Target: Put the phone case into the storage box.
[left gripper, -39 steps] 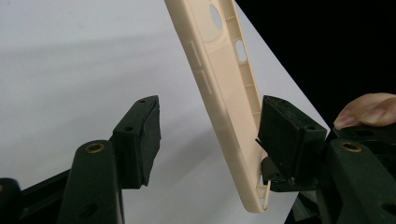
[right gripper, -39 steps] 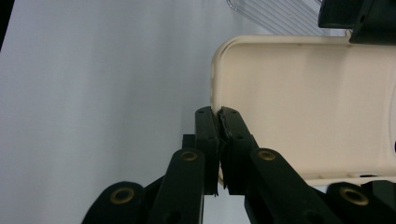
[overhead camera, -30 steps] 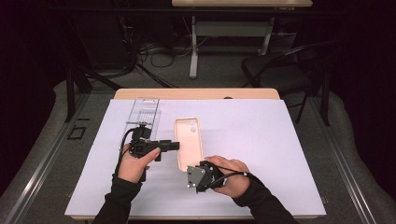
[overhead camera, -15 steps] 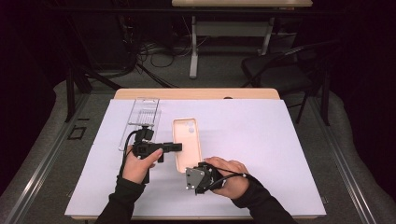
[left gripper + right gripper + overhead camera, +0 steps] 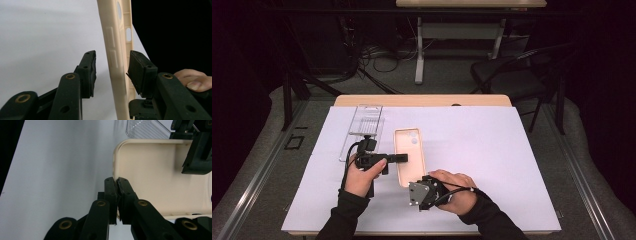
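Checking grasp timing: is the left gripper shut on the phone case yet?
Not yet. Left gripper straddles the phone case side wall; jaws have just been closing, with gaps visible beside both pads.

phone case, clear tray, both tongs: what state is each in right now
phone case: flat on the table, hollow side up, empty
clear tray: on the table, apart from the case
left tongs: open astride the case's side wall, just been closing
right tongs: shut on the case's end wall

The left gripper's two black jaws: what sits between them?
In the left gripper view, the side wall of the beige phone case, with gaps to both pads.
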Demonstrator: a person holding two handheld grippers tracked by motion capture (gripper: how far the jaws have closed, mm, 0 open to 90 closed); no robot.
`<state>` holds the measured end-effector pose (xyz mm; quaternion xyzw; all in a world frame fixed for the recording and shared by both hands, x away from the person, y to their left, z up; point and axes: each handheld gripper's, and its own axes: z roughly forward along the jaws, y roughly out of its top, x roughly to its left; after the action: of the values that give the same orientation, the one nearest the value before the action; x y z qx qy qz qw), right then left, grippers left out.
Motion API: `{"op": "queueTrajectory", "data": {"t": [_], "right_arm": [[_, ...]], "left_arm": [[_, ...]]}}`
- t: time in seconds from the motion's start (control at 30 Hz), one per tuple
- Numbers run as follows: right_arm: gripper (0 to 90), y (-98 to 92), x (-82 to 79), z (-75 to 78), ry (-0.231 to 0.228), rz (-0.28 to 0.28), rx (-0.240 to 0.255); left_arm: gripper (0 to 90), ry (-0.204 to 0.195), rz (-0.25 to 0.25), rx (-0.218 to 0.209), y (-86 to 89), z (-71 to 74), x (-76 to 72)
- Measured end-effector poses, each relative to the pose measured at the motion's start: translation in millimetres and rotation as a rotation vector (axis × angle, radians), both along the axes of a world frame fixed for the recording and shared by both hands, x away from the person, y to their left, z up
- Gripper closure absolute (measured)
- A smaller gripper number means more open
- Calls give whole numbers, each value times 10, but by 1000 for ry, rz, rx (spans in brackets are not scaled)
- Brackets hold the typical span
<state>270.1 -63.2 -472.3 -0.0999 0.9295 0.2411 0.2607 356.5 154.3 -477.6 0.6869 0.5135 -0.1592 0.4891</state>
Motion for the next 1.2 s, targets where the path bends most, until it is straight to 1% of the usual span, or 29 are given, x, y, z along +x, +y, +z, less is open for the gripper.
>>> {"op": "queueTrajectory", "data": {"t": [0.03,0.13,0.27,0.3,0.33,0.37,0.6,0.67,0.7,0.73,0.83,0.87,0.9,1.0,1.03,1.07,1.2], "right_arm": [[873,5,8,3,-8,16,-2],[873,11,4,1,-12,20,1],[874,12,-2,2,-12,20,5],[873,7,-18,-1,-1,4,9],[874,7,-20,-1,-2,4,9],[873,13,-11,3,-10,20,9],[874,21,-19,-4,-14,22,7],[873,20,-29,-11,-6,11,10],[874,25,-21,-8,-13,25,8],[873,27,-24,-10,-14,24,10],[873,29,-31,-7,-13,24,8],[873,29,-32,-7,-13,24,8],[873,30,-33,-7,-13,24,8],[873,30,-34,-9,-12,23,8],[873,31,-35,-9,-13,24,8],[873,29,-43,-13,-5,14,10],[873,30,-43,-15,-5,14,9]], "left_arm": [[582,-1,2,1,1,1,-2],[610,1,8,-3,2,8,-6],[640,-4,12,4,14,15,-8],[643,-6,12,4,15,17,-10],[650,-7,15,3,14,19,-12],[663,-6,16,2,15,21,-14],[698,-3,22,-6,22,27,-21],[702,-6,22,-4,24,26,-20],[709,-5,24,-5,24,26,-19],[716,6,25,-10,24,28,-20],[757,11,23,-13,29,25,-17],[759,18,31,-22,25,26,-21],[765,22,29,-26,26,26,-20],[770,27,32,-30,26,24,-20],[771,23,30,-26,31,21,-18],[776,26,30,-28,31,20,-18],[780,32,32,-35,33,14,-13]]}}
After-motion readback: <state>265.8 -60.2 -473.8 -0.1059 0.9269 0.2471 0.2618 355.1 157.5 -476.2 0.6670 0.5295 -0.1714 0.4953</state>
